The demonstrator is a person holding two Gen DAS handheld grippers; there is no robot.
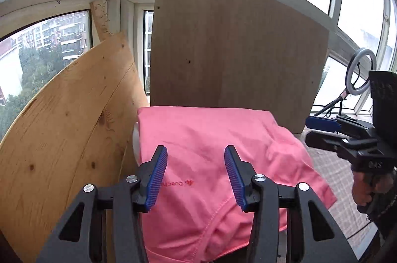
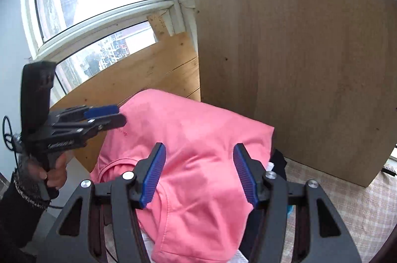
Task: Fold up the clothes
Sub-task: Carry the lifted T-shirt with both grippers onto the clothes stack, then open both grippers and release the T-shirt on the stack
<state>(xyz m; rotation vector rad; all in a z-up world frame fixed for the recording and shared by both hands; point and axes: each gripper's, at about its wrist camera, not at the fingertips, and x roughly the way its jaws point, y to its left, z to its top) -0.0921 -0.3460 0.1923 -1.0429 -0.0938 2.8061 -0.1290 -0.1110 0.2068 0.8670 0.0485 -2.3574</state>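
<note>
A pink shirt [image 1: 211,134] with a small red logo lies folded on top of a pile, its neckline toward me. My left gripper [image 1: 196,154] hovers over its near left part, blue pads apart and nothing pinched between them. In the right wrist view the same pink shirt [image 2: 193,119] fills the middle, and my right gripper [image 2: 198,149] stands open above its near edge. The left gripper [image 2: 121,115] shows at the left in that view, held by a hand in a dark sleeve, its tips at the shirt's far left corner. The right gripper [image 1: 309,130] shows at the right edge of the left wrist view.
A tall brown board [image 1: 235,52] leans against the window behind the pile. A curved pine board [image 1: 74,114] stands to the left. Dark and white clothes [image 2: 279,163] lie under the shirt. A checked cloth [image 2: 359,201] covers the surface. A ring light [image 1: 361,74] stands at the far right.
</note>
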